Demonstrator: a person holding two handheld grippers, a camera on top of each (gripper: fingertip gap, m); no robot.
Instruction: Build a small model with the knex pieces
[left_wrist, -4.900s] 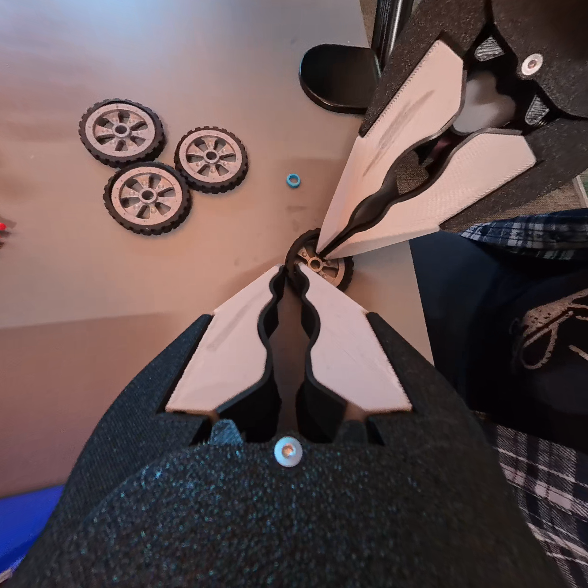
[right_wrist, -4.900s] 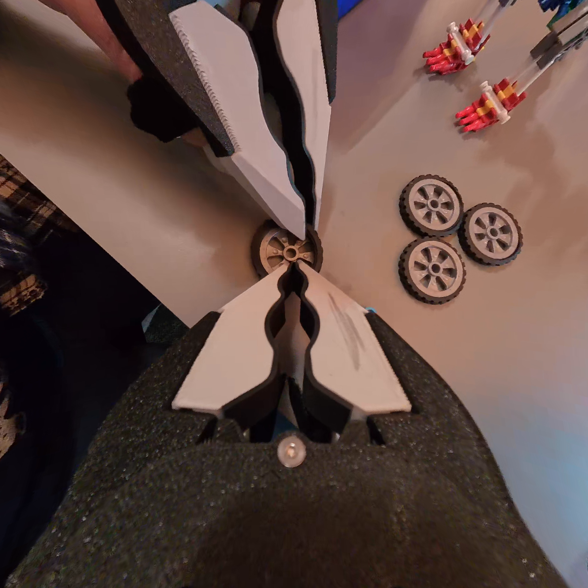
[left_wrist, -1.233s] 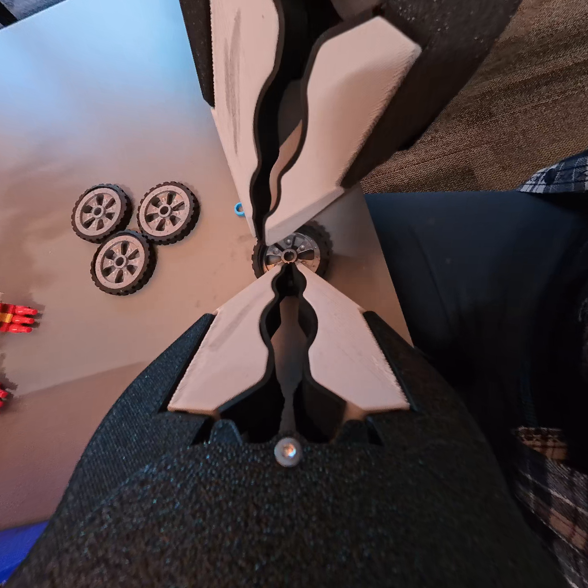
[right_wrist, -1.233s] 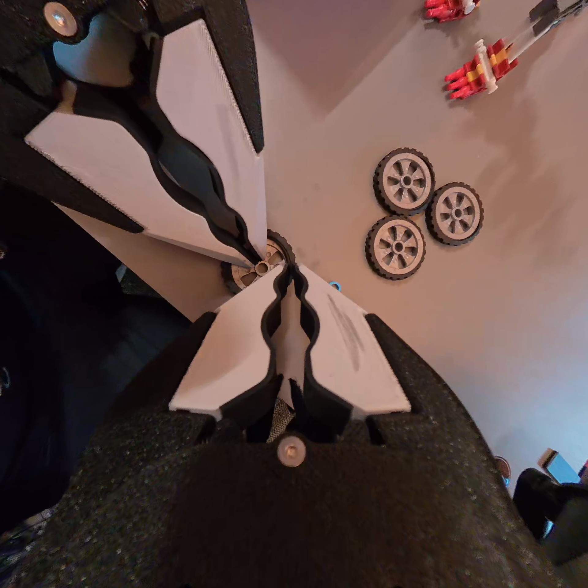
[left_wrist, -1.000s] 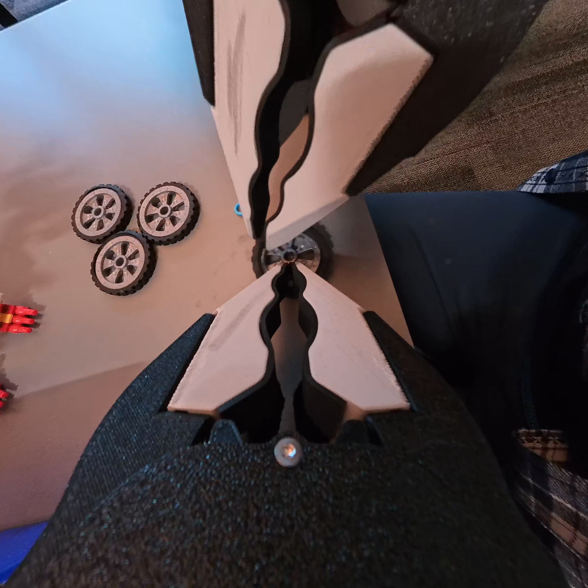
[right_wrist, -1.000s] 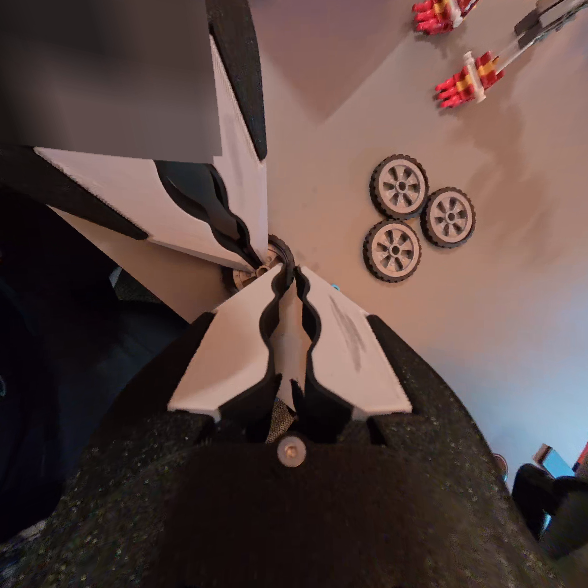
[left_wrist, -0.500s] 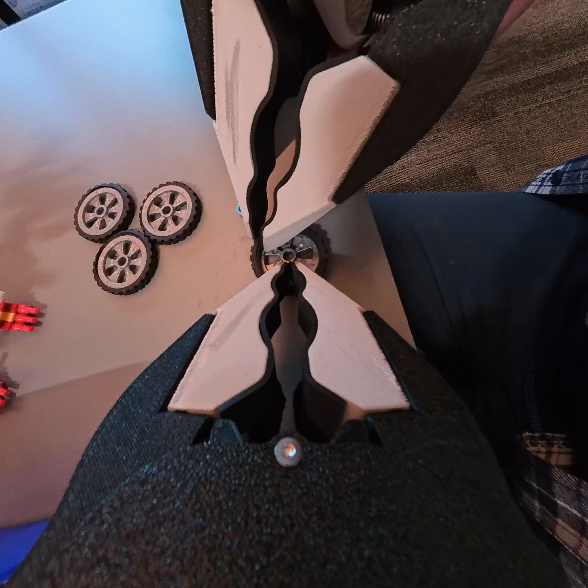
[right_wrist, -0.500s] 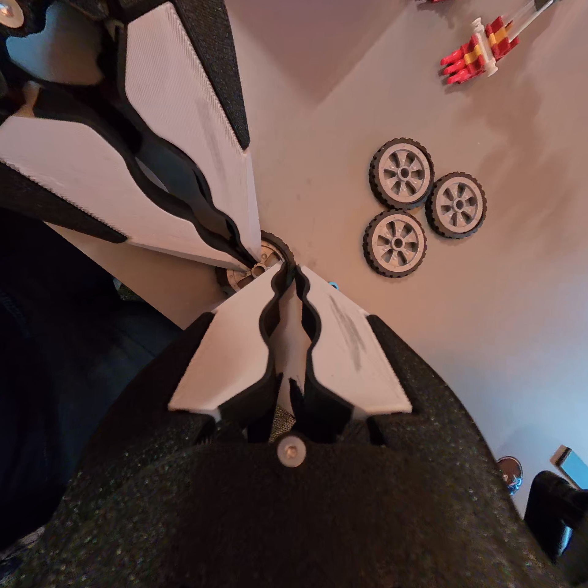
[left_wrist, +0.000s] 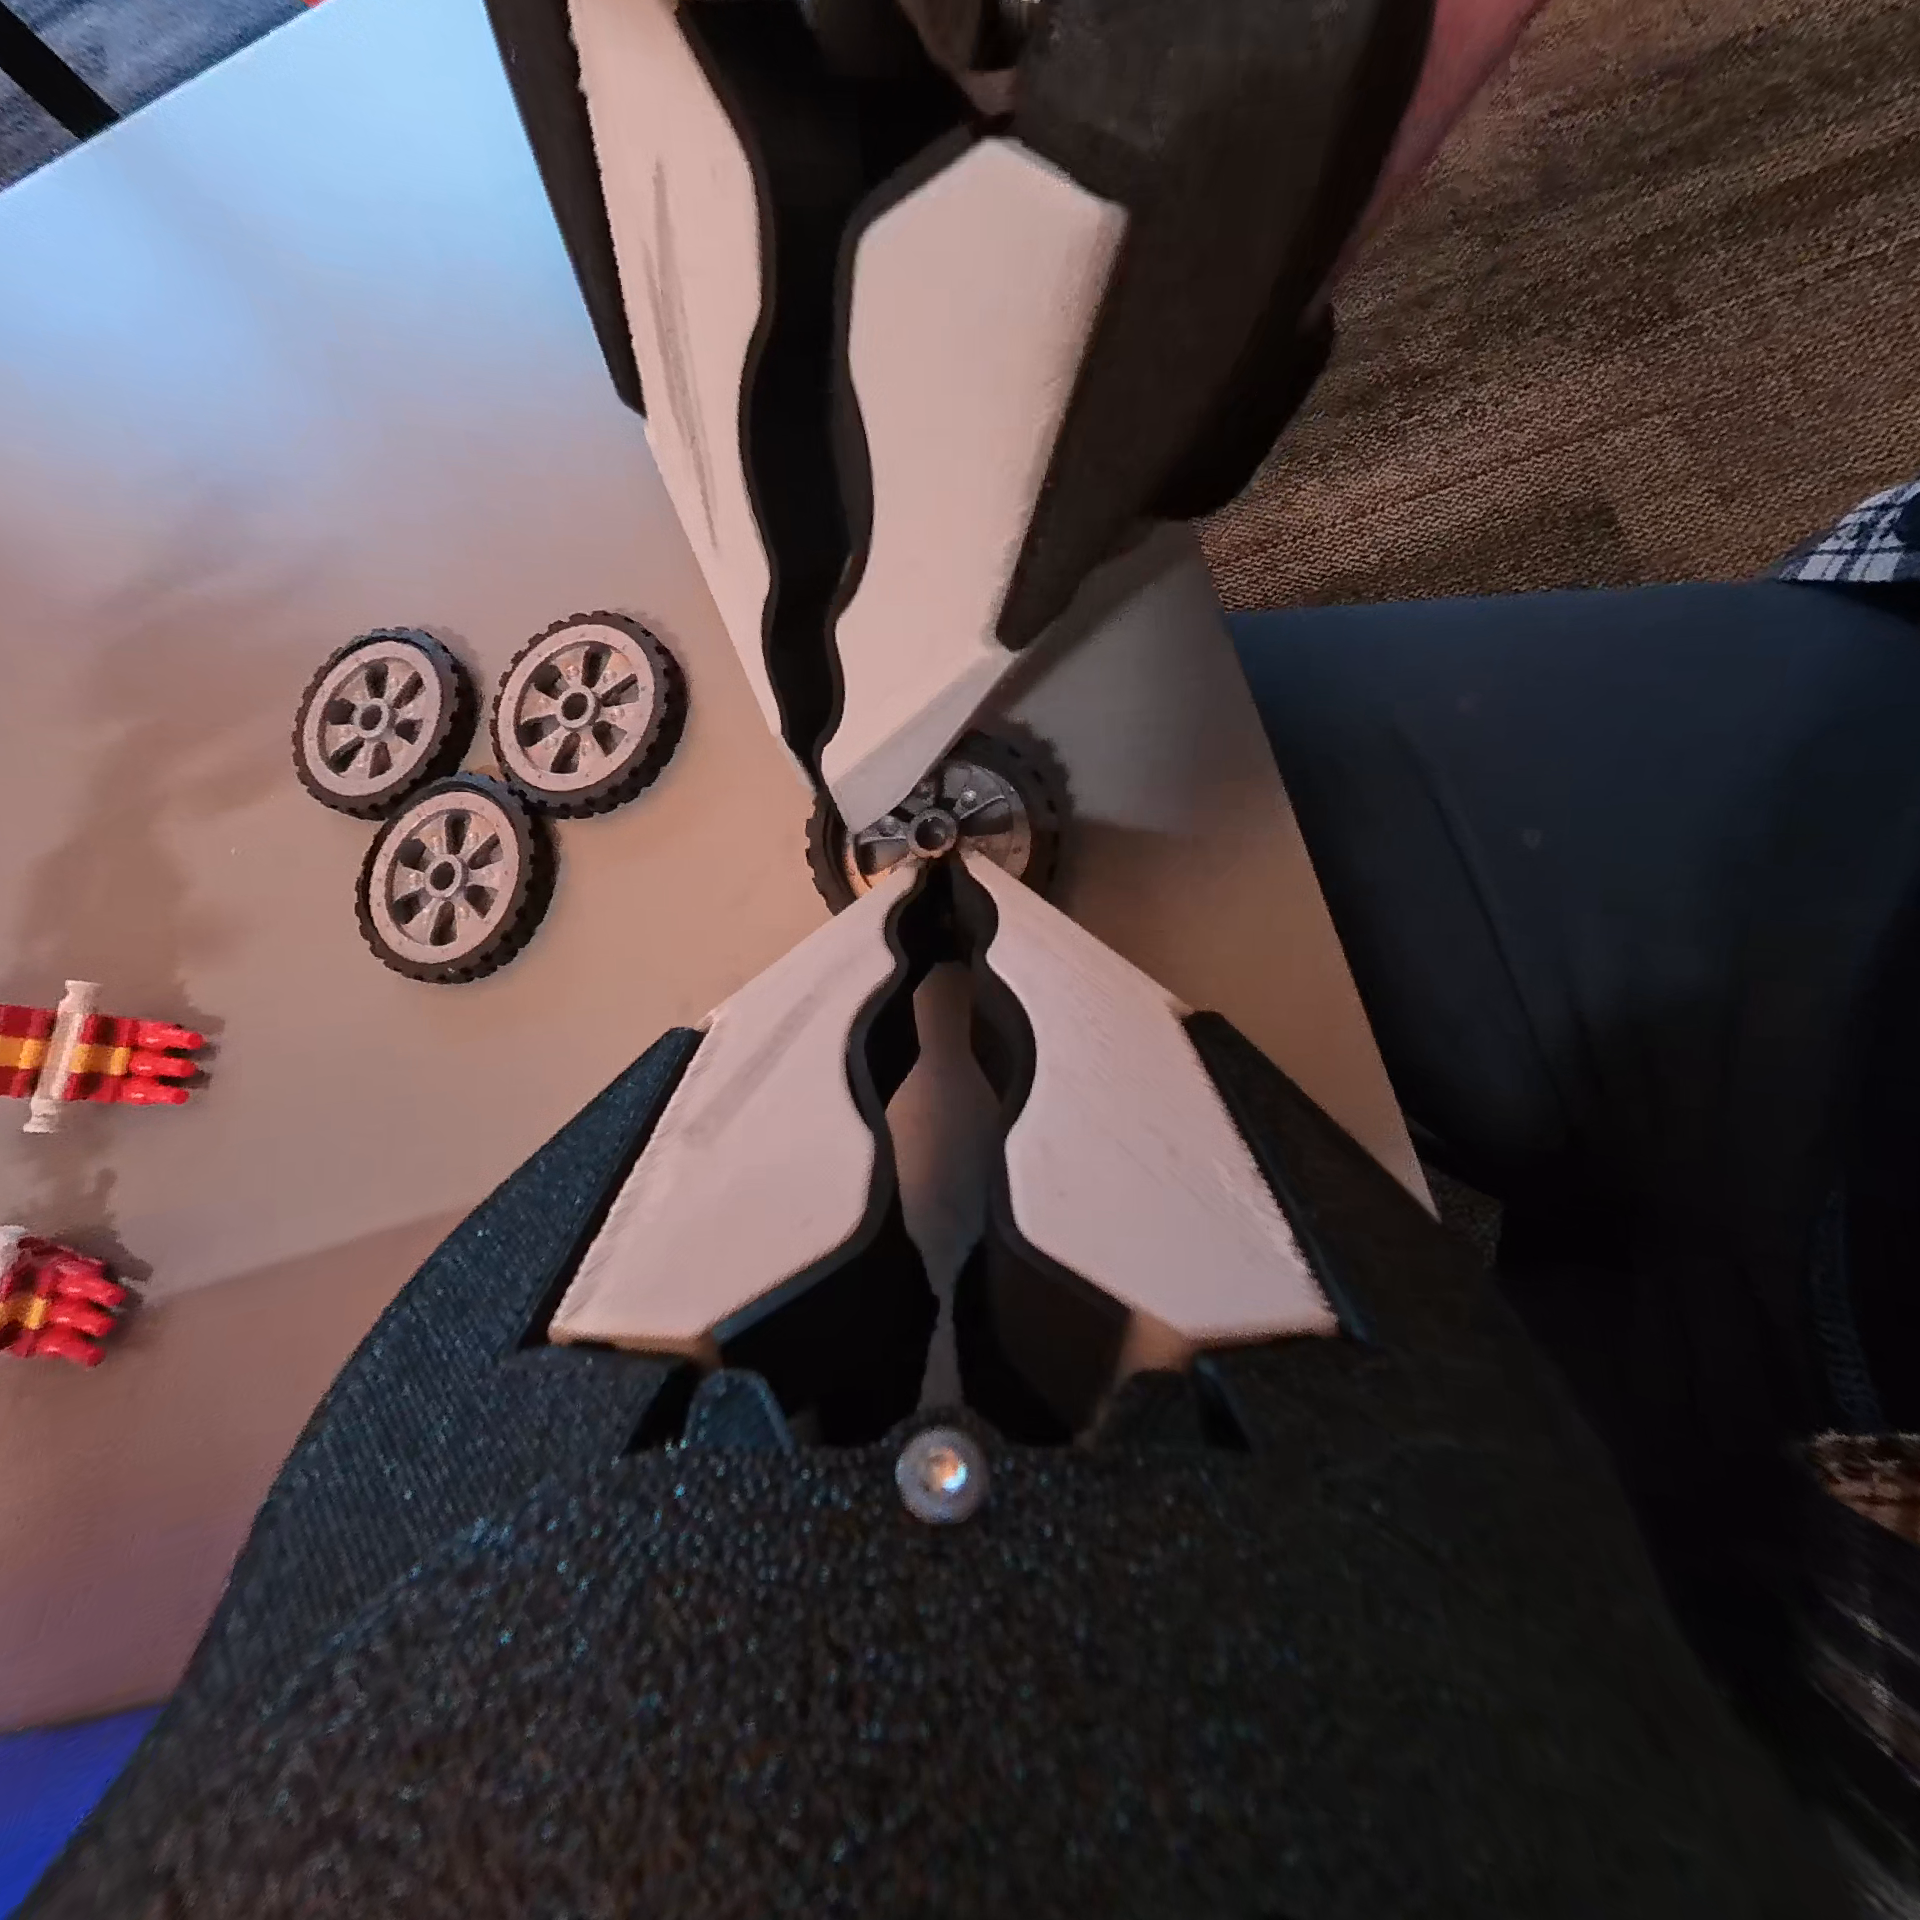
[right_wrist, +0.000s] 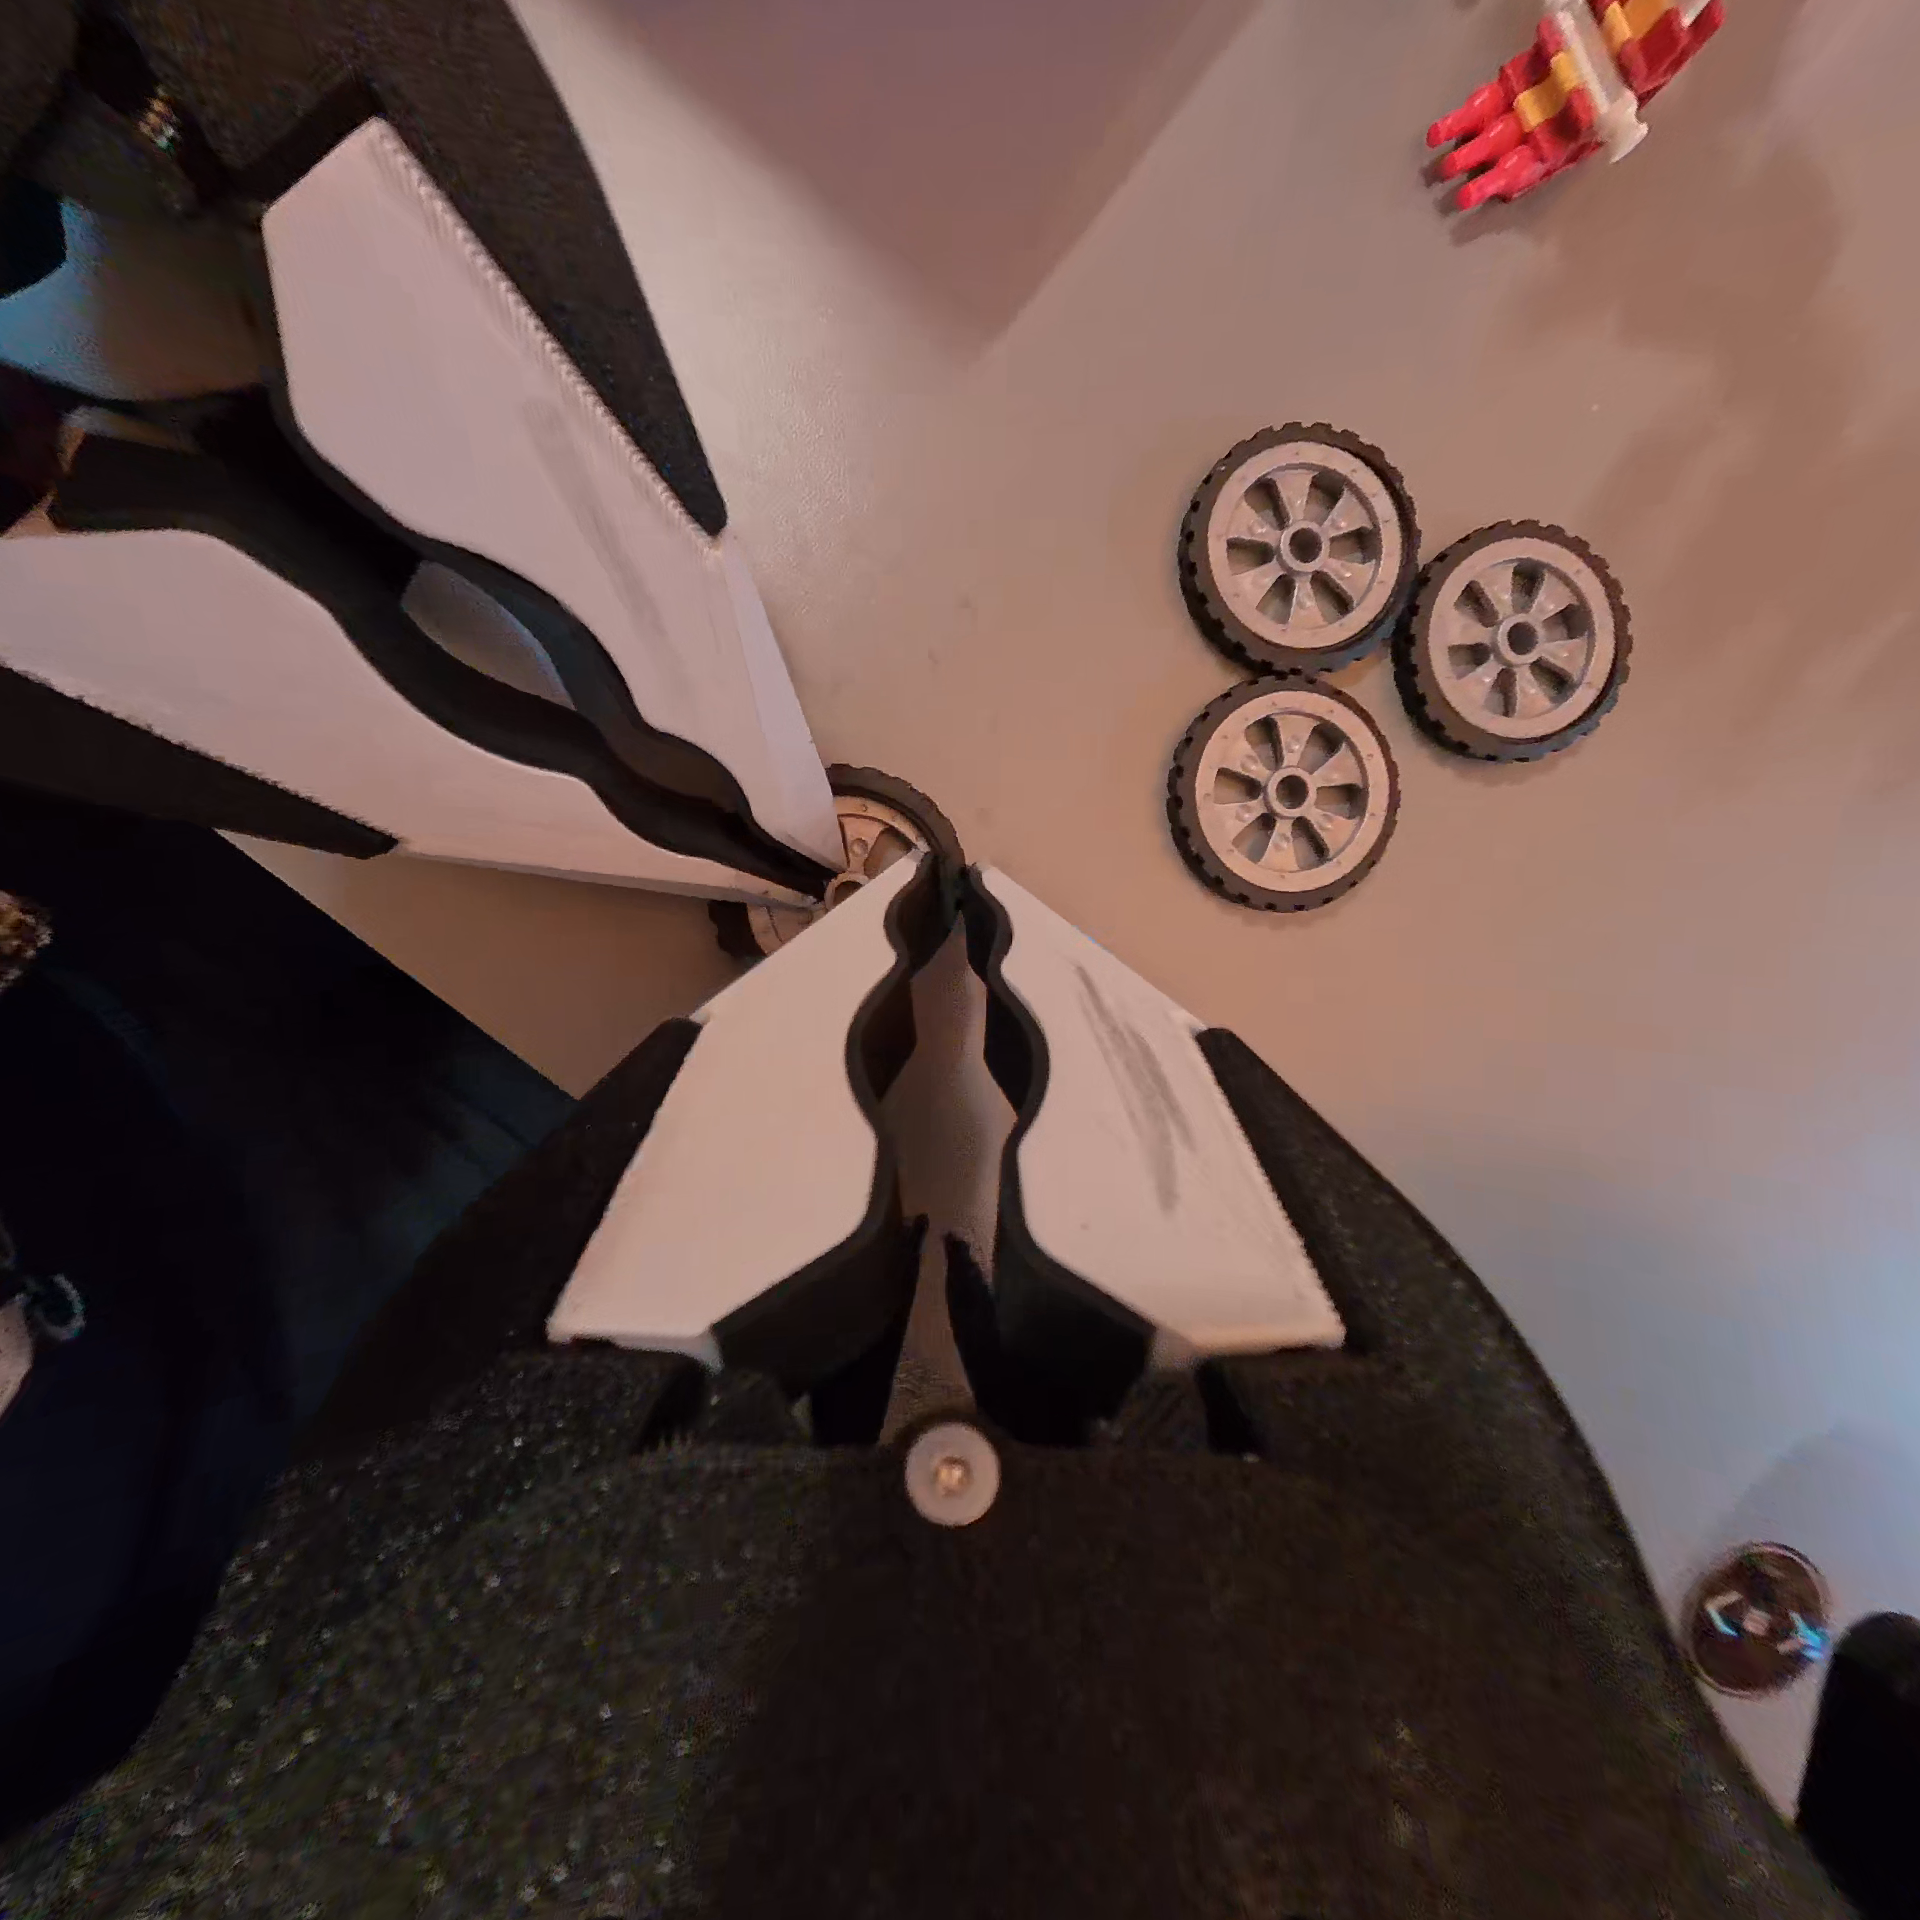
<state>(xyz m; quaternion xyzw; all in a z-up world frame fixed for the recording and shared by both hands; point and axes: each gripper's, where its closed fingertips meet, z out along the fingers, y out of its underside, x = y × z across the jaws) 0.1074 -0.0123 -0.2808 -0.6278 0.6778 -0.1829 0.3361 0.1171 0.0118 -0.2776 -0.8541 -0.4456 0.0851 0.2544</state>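
Right gripper (left_wrist: 826, 774) now reaches in steeper over the held wheel (left_wrist: 977, 816). Left gripper (left_wrist: 940, 894) pinches the wheel's rim from below, nearly closed; right one's tips meet at the hub, grip unclear.

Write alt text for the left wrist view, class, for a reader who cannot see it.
The left gripper is shut on a small grey-spoked toy wheel with a black tyre at the table corner, with the right gripper closing on it from above. Three matching wheels lie clustered to the left, beside red toy pieces.
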